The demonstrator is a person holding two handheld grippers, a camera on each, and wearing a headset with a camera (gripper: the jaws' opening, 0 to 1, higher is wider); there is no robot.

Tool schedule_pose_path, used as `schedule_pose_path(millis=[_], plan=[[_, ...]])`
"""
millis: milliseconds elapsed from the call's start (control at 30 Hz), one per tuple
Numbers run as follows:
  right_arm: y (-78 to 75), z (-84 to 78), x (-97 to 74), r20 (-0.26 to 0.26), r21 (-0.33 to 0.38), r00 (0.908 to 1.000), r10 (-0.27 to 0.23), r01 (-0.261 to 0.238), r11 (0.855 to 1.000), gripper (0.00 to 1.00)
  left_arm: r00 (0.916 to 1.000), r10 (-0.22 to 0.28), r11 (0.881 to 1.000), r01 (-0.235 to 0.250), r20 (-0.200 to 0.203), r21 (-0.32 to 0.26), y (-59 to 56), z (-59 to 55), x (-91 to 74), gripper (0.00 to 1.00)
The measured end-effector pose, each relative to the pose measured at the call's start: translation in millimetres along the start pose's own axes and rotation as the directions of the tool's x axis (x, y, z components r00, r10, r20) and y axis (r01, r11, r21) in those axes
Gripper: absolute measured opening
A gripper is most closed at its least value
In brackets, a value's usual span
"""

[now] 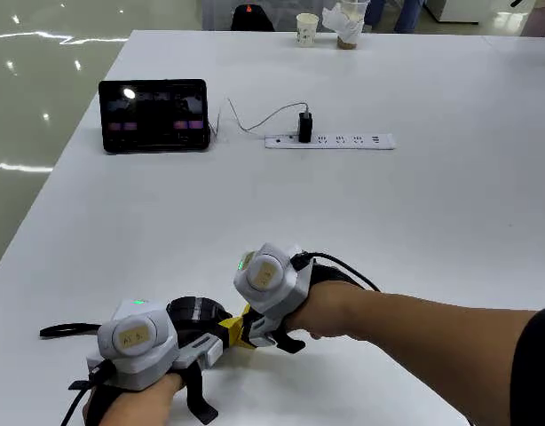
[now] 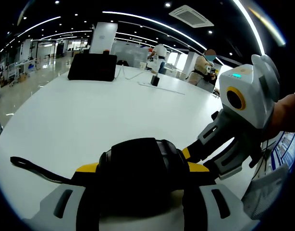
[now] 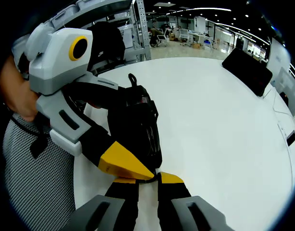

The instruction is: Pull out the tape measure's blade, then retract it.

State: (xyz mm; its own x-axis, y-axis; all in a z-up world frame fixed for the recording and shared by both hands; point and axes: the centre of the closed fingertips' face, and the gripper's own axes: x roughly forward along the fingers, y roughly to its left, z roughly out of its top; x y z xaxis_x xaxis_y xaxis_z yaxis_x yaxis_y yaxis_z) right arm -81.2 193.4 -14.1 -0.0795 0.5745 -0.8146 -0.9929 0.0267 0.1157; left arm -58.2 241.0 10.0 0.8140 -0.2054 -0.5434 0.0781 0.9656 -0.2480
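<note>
Step in hand: the start of the pull, and no blade is showing out of the case yet.

The left gripper is clamping the black tape measure across its body, with a yellow pad pressing on each flank. In the head view the case is sitting on the white table near the front edge, at about 7 o'clock.

The right gripper is coming in from the case's 3 o'clock. Its jaws are sitting nearly together with a thin gap, tips right at the case's edge. The blade tab is hidden, so I can't tell if they're pinching it.

The strap is trailing off toward 9 o'clock.

My read on the next move:
- Confirm the bite on the tab.
- Keep the left clamp firm.
- Draw the right gripper straight out toward 3 o'clock, in line with the slot.
</note>
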Motion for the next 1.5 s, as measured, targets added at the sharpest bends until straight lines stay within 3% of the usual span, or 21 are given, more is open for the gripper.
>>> schedule_pose_path(millis=[567, 800, 1133, 1300, 1400, 1500], plan=[[-1.8, 0.4, 0.7, 0.024, -0.009, 0.9997, -0.009, 0.009, 1.000, 0.12, 1.0000, -0.002, 1.000, 0.002, 0.001, -0.010, -0.4, -0.2, 1.4, 0.65], [-1.1, -0.9, 0.6, 0.042, -0.026, 0.9985, -0.035, 0.036, 0.999, 0.13, 0.9999, -0.004, 1.000, 0.004, 0.010, -0.010, -0.8, -0.5, 2.9, 0.66], [0.7, -3.0, -7.0, 0.082, -0.008, 0.9943, -0.068, 0.069, 0.998, 0.13, 0.9999, -0.013, 0.999, 0.013, -0.002, 0.031, -2.4, 1.0, 0.4, 0.66], [5.0, -14.1, -14.3, 0.094, 0.006, 0.9931, -0.070, 0.070, 0.998, 0.14, 0.9973, -0.056, 0.993, 0.061, -0.048, 0.098, -2.3, 2.8, -1.2, 0.64], [6.6, -22.6, -20.4, 0.105, 0.018, 0.9911, -0.083, 0.081, 0.997, 0.17, 0.9926, -0.090, 0.976, 0.104, -0.082, 0.190, -0.6, 3.3, -3.4, 0.64], [7.2, -30.0, -27.5, 0.114, 0.040, 0.9890, -0.094, 0.090, 0.995, 0.18, 0.9873, -0.116, 0.968, 0.137, -0.109, 0.209, -0.3, 1.9, -5.9, 0.64]])
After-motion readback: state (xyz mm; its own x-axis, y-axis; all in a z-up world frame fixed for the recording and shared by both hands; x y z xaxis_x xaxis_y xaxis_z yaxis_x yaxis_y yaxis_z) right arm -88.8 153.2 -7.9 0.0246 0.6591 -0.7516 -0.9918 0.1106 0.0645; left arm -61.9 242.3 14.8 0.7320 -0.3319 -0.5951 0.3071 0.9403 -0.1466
